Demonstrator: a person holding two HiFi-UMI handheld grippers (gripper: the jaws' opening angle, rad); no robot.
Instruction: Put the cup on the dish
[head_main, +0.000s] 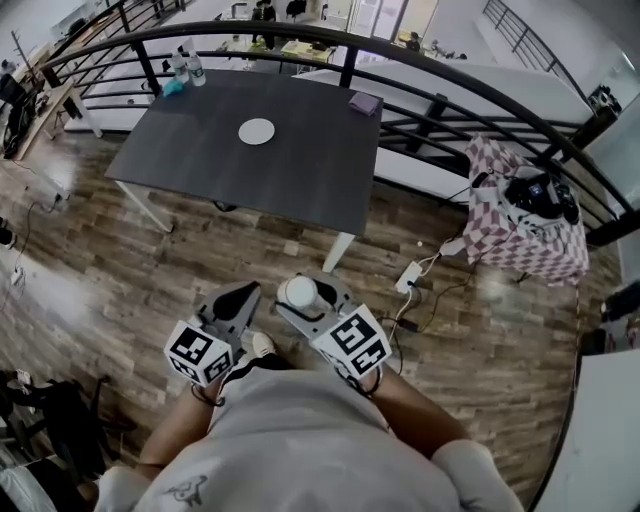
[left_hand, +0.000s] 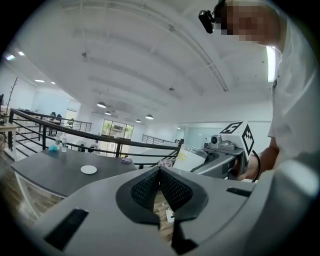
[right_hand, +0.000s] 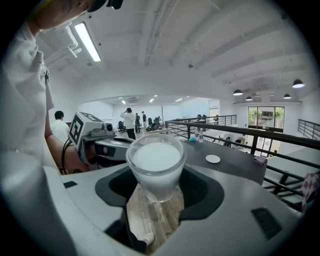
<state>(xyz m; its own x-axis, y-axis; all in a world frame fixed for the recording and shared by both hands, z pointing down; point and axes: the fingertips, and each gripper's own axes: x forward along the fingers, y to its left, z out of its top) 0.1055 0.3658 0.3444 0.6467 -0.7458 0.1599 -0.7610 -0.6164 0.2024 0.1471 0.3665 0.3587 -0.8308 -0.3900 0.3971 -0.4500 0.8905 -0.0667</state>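
Pale shirt cloth (head_main: 300, 440) is seen closest to the head camera, and just beyond it both claws are held over a wood-plank floor (head_main: 120, 260). The right claw (head_main: 303, 297) is closed part-way, as far as the cup (head_main: 298, 291) allows. In the right gripper view the frosted white cup (right_hand: 156, 165) is seen upright between the 2 dark pads (right_hand: 200, 194) of the right claw (right_hand: 156, 192). It is clamped by its lower half, with its rim raised above the jaws. Floor planks are shown through the gap beneath its base.

The left claw (head_main: 238, 300) is held just to the left of the right claw, roughly level with it and apart from it. In the left gripper view the 2 jaws of the left claw (left_hand: 160, 187) are set together, their ribbed pads (left_hand: 177, 192) meeting at the tips, and nothing is gripped between them. Only a sliver of floor is seen through the slit lower down. 1 marker cube (head_main: 200, 352) is carried at the rear of the left claw and 1 more (head_main: 352, 342) at the rear of the right.

The dish (head_main: 257, 131), small, round and white, is found well ahead of both claws, lying flat on a dark table (head_main: 300, 180). From the right claw the dish (right_hand: 213, 159) is seen ahead and to the right of the cup, and from the left claw the dish (left_hand: 88, 170) is seen ahead and to the left. 2 bottles (head_main: 190, 68) are stood at the table's far-left corner, and a purple object (head_main: 364, 102) is laid near its far-right corner. A black railing (head_main: 430, 80) is curved beyond the table.
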